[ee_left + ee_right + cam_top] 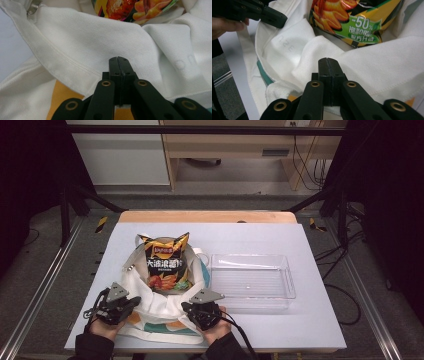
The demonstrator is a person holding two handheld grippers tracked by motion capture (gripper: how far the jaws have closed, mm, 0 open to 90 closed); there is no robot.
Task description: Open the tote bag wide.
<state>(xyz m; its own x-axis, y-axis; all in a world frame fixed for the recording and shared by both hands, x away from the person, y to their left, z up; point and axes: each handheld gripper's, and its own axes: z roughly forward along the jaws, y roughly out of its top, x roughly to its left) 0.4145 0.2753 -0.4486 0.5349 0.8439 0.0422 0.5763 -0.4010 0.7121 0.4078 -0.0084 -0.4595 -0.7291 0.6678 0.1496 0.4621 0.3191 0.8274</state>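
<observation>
A white cloth tote bag (150, 292) lies on the table with its mouth slumped open. A black and orange crisp packet (166, 262) stands in it, its top sticking out at the far side. My left gripper (134, 303) is at the bag's near left edge, and its jaws (118, 58) are pressed together just over the white cloth (82, 42), with nothing seen between them. My right gripper (187, 307) is at the bag's near right edge. Its jaws (327, 60) are likewise shut over a fold of the bag (367, 65), below the packet (352, 22). The left gripper (283, 20) shows far off at top left.
A clear plastic tray (252, 280) stands empty just right of the bag. The pale table top (310, 320) has bare room at the right and far side. Black frame bars and cables run around the table on the floor.
</observation>
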